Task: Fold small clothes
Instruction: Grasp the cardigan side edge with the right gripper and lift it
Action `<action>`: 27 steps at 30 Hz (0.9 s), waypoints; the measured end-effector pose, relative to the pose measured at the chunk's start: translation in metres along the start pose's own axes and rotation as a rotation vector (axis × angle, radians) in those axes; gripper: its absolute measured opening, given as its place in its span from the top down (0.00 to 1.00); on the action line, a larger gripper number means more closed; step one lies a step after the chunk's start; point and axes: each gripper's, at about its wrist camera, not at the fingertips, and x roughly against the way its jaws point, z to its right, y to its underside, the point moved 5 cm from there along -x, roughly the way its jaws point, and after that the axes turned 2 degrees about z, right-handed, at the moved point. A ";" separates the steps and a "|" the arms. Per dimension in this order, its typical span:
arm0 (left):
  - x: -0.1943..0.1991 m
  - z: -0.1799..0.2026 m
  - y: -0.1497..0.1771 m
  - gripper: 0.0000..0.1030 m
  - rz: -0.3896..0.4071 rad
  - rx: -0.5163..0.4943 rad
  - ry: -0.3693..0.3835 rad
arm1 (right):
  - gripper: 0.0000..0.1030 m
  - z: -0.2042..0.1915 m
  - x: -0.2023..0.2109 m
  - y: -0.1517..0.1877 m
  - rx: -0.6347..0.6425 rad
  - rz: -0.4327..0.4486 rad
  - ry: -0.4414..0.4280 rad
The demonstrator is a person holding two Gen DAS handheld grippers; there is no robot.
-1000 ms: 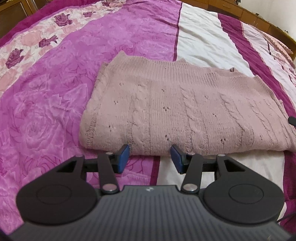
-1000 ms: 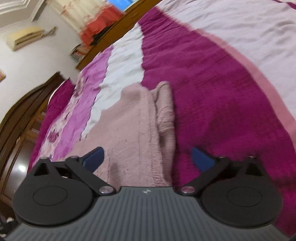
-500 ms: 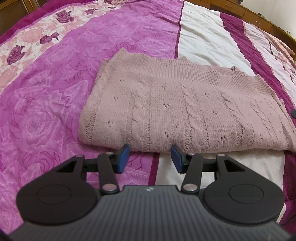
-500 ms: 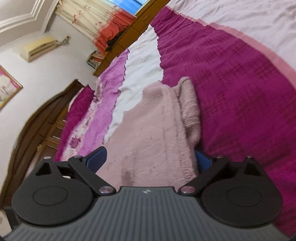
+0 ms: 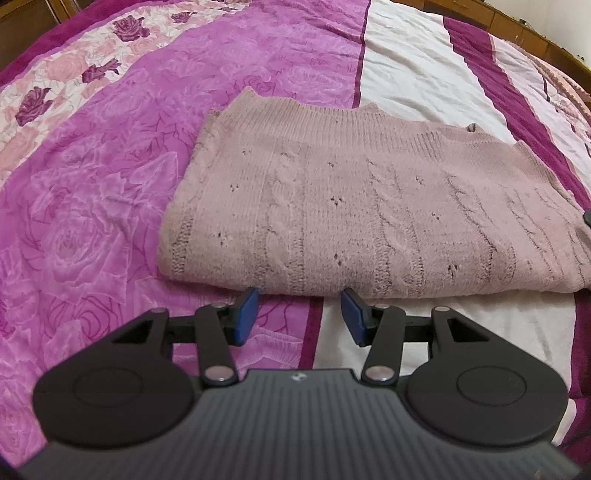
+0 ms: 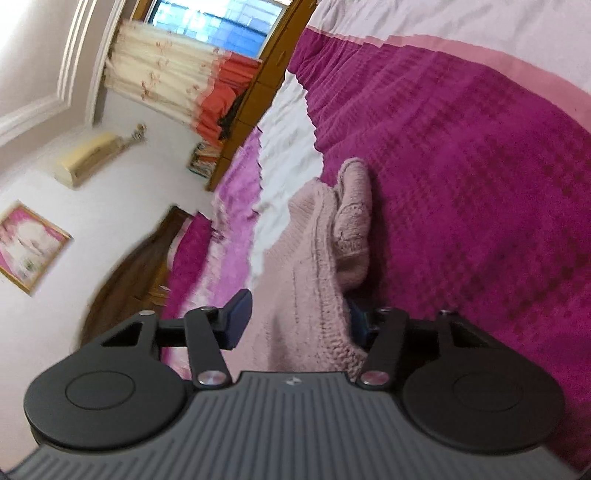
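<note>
A dusty-pink cable-knit sweater [image 5: 369, 218] lies folded into a wide rectangle on the bed. My left gripper [image 5: 300, 314] is open and empty, its blue pads just short of the sweater's near folded edge. In the right wrist view the sweater's end [image 6: 314, 295] lies between the jaws of my right gripper [image 6: 295, 321]. That gripper is open, narrower than before. The knit hides most of its right pad, and the left pad stands clear of the cloth. A tip of the right gripper [image 5: 587, 218] shows at the sweater's right end.
The bedspread has magenta rose print [image 5: 92, 229], a white band [image 5: 424, 74] and dark magenta stripes [image 6: 461, 184]. A wooden bed frame [image 5: 517, 33] runs along the far side. A curtained window [image 6: 192, 62], an air conditioner [image 6: 88, 158] and a framed picture [image 6: 29, 251] are on the walls.
My right gripper has tilted, pushed onto the sweater's end and narrowed its jaws around the knit. My left gripper has stayed at the near edge, with the view shifting only slightly.
</note>
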 end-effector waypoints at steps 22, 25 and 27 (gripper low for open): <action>-0.008 -0.001 0.002 0.50 -0.015 -0.025 -0.057 | 0.65 0.016 -0.016 0.002 0.004 -0.047 0.051; -0.009 -0.001 0.002 0.50 -0.013 -0.020 -0.057 | 0.65 0.017 -0.013 0.003 0.001 -0.049 0.052; -0.009 -0.001 0.002 0.50 -0.012 -0.021 -0.055 | 0.65 0.015 -0.013 0.004 0.017 -0.044 0.061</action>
